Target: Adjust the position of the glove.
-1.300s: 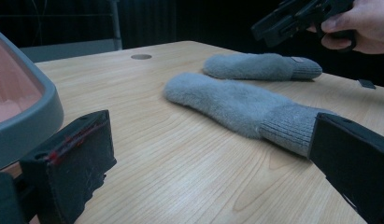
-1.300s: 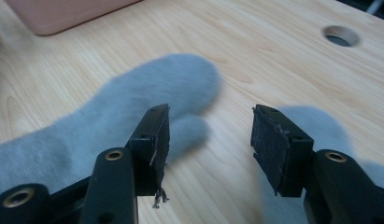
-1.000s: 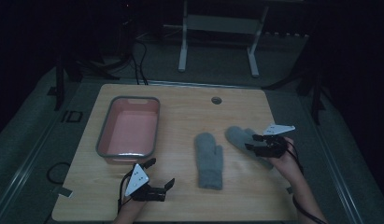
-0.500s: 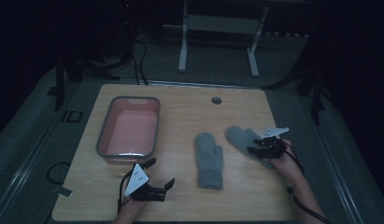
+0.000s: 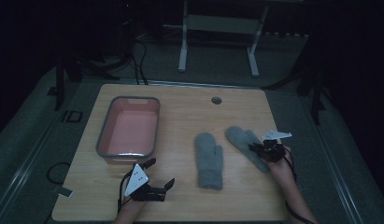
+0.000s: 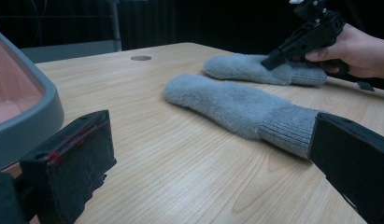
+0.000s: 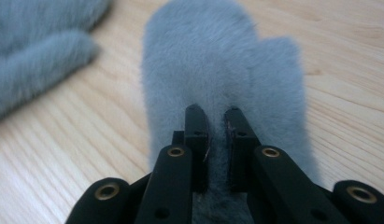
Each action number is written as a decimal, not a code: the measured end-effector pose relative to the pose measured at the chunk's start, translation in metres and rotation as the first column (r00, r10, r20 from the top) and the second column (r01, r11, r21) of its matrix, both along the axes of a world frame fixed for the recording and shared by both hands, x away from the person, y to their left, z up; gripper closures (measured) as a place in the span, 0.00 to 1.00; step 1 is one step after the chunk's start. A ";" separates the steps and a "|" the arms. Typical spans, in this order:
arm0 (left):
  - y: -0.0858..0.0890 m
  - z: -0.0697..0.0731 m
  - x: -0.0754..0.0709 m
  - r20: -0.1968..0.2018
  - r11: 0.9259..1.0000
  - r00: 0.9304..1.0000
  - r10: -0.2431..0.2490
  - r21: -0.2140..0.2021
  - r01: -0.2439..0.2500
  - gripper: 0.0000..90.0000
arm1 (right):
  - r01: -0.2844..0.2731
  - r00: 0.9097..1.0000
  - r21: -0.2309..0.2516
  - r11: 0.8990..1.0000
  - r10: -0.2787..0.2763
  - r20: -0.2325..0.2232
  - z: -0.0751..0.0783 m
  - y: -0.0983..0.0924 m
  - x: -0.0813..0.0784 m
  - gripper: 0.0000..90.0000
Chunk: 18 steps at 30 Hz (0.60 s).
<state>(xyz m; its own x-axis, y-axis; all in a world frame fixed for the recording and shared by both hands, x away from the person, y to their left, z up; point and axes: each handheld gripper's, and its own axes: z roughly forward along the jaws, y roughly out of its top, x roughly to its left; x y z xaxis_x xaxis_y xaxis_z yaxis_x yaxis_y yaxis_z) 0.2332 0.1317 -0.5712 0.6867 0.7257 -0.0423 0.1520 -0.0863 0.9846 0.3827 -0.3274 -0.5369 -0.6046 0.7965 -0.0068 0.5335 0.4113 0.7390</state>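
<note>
Mitten [image 5: 245, 145], grey and fluffy with a ribbed cuff, is seen lying flat at centre right, pinched by the right gripper [image 5: 259, 148]; its fleece is apparently bunched between the just-closed jaws.

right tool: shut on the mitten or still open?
Shut on it. The right tool has just closed, its jaws pinching a ridge of the grey mitten lying flat on the table.

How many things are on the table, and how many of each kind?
Grey mittens: 2, the middle mitten and the right mitten
Pink tub: 1
Total: 3
</note>
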 end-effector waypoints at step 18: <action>0.000 0.000 0.000 -0.002 1.000 1.000 0.004 -0.003 -0.004 0.01 | 0.430 0.900 0.104 0.897 -0.435 0.029 0.025 0.000 -0.061 0.92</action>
